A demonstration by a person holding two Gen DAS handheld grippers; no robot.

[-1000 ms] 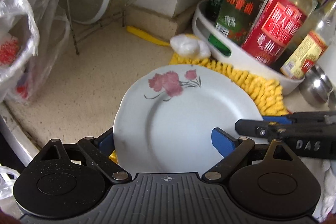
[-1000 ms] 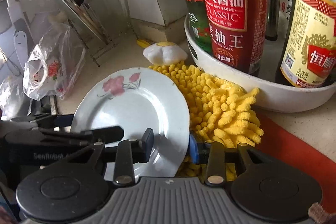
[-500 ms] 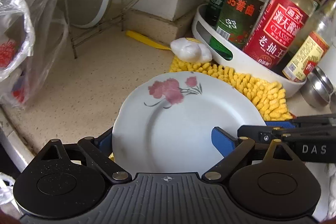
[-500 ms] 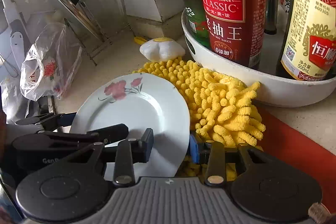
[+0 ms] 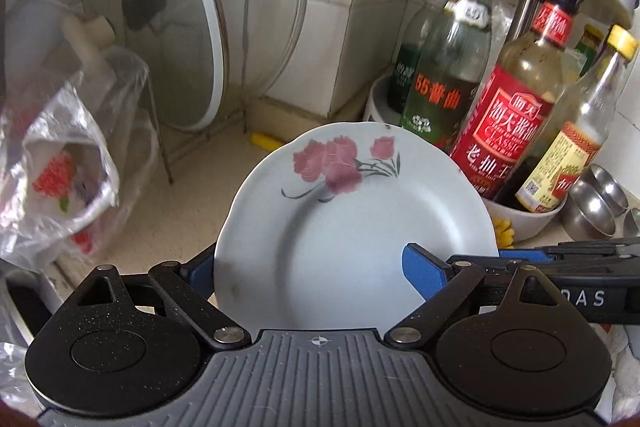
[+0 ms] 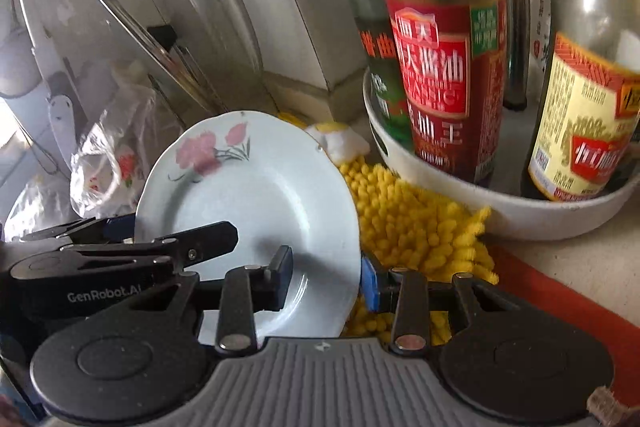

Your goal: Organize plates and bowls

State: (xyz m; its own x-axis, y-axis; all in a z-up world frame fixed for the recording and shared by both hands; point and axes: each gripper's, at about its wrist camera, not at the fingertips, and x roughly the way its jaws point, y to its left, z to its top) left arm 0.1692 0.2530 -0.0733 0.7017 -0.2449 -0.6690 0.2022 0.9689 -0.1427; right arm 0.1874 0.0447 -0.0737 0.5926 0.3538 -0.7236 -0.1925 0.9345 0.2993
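Plate [image 5: 352, 227], white with pink flowers, held up off the surface [image 5: 192, 195] and tilted, flowered edge far and high.

Left hand-held gripper [image 5: 308, 267]: blue pads on either side of the plate's near rim, clamped on it. One pad lies on the plate's face, the other sits behind the left edge.

Right hand-held gripper [image 6: 326, 281]: clamped on the plate's right rim, black finger on the face, blue pad behind the edge.

The two grippers sit side by side on the near part of the plate; each shows in the other's view.

Under and right of the plate: yellow mop cloth [image 6: 416, 227] lying on the surface. Beyond it, white tray [image 6: 520, 219] with bottles; red-label bottle [image 6: 440, 67] nearest the plate's far right edge.

Far left: glass lids [image 5: 192, 27] upright in a wire rack. Left: crumpled plastic bag [image 5: 60, 167]. Far right, by the tray: steel bowls [image 5: 596, 203].
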